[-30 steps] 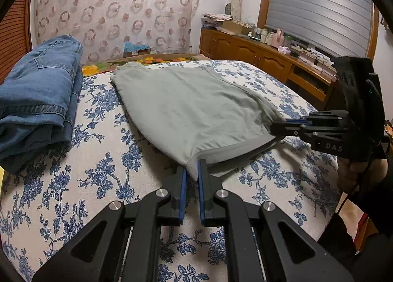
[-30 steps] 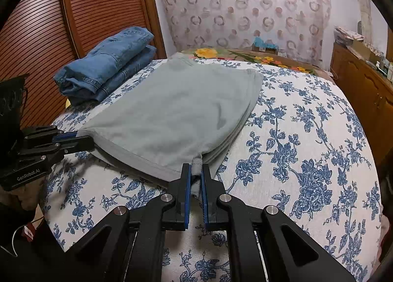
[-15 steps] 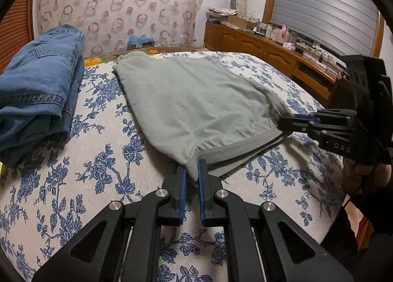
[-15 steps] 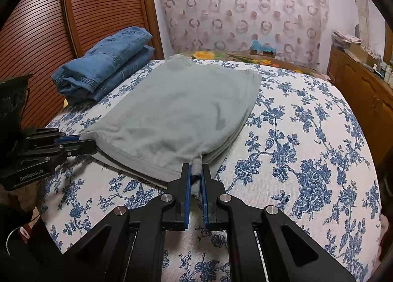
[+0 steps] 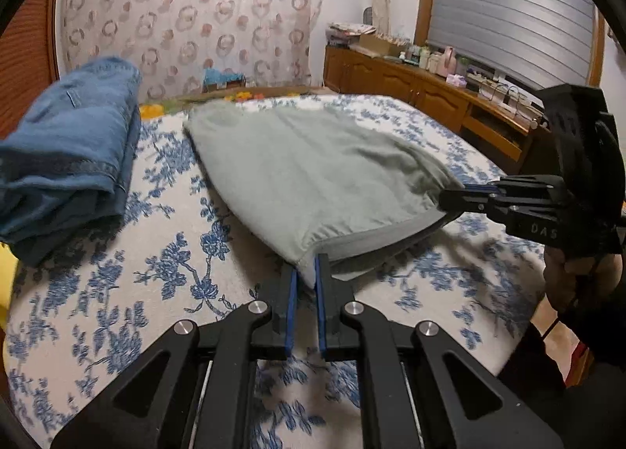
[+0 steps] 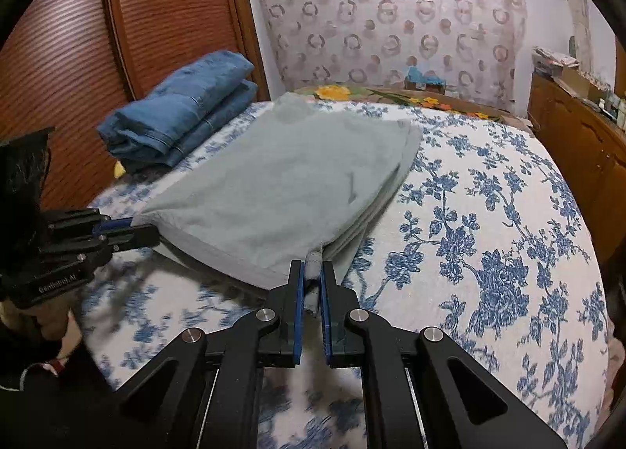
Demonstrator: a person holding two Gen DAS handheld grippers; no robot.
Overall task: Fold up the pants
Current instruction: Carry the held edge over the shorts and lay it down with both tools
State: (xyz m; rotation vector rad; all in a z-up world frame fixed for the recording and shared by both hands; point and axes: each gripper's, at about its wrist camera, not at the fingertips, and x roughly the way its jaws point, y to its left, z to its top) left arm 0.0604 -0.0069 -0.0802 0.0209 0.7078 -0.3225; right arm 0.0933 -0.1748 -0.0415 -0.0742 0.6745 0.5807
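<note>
While both jaws stay clamped on the grey pants (image 5: 313,175) (near corners), that edge has lifted.

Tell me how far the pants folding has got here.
Done: the jeans sit folded at the bed's far left. In hand: the grey pants, already doubled into layers, with left gripper and right gripper each shut on a near corner. Left: the final fold.

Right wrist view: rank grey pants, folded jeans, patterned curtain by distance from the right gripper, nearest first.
1. Grey pants: near corner clamped in the right gripper, spread ahead on the bed.
2. Folded jeans: stacked farther back, on the left by the wooden panel.
3. Patterned curtain: farthest, hanging beyond the bed's far end.
</note>
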